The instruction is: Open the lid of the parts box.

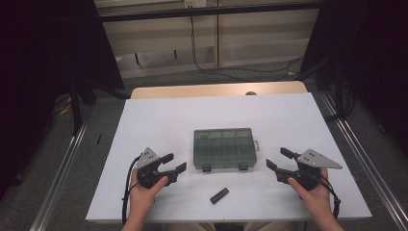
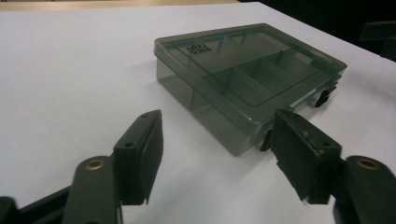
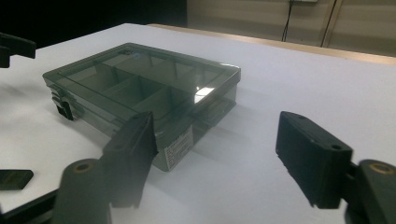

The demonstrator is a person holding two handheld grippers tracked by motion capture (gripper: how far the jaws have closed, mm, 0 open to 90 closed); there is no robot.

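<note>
A smoky transparent compartment box [image 1: 223, 148] lies shut in the middle of the white table, its two dark latches facing the person. The left gripper view shows the box [image 2: 247, 79] close ahead, dividers visible through the lid; the right gripper view shows the box [image 3: 144, 88] from its other end. My left gripper [image 1: 173, 162] rests on the table left of the box, open and holding nothing. My right gripper [image 1: 279, 158] rests to the right of the box, also open with nothing between its fingers. A small black block [image 1: 219, 195] lies in front of the box.
The white table surface [image 1: 168, 120] stretches wide around the box, with a wooden strip [image 1: 216, 90] along its far edge. Metal rails run along both sides of the table on the floor. Cables hang at the back wall. The small block [image 3: 14, 178] shows at the right gripper view's lower left.
</note>
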